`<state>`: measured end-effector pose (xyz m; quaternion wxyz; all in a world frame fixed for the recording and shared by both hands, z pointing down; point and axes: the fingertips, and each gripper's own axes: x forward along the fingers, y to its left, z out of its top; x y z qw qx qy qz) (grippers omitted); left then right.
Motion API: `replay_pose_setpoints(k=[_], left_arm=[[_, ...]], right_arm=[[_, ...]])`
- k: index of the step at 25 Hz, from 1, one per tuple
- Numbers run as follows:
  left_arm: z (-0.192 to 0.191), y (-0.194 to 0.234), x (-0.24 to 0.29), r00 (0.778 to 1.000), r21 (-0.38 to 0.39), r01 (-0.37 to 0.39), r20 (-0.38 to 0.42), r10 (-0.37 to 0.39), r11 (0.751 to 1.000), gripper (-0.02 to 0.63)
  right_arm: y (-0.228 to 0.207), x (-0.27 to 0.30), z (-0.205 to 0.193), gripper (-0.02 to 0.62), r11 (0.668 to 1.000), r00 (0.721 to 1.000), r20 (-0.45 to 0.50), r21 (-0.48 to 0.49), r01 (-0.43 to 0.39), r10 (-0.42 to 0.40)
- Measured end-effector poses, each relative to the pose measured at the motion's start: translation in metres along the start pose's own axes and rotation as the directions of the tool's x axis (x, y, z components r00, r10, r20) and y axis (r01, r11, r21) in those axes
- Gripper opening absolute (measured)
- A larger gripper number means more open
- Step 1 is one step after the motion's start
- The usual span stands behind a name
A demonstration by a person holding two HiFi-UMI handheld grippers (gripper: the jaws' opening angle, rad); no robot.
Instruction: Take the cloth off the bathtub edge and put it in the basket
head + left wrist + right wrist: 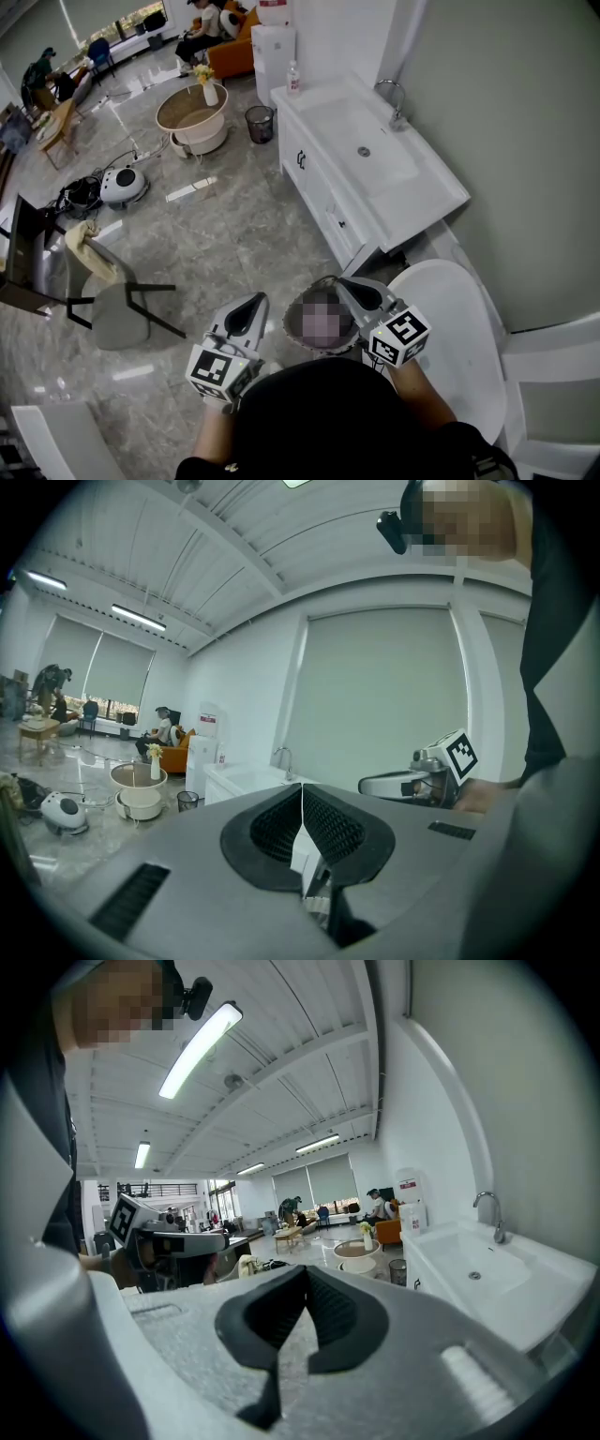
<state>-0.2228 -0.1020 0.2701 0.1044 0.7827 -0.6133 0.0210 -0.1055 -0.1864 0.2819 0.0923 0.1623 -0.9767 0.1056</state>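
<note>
Head view: basket rim partly hidden behind closed right gripper.

White sink counter, grey chair, wastebin

A white sink cabinet stands on glossy grey marble floor against a pale wall, orange sofa beyond.
</note>
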Motion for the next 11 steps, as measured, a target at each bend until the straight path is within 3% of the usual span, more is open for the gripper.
replay_pose_setpoints(k=[11], left_arm=[[-0.0021, 0.0041, 0.0002, 1.000, -0.004, -0.007, -0.003, 0.007, 1.000, 0.014]], right_arm=[[-0.0038, 0.0006, -0.0041, -0.003, 1.000, 1.000, -0.008, 0.011, 0.012, -0.012]])
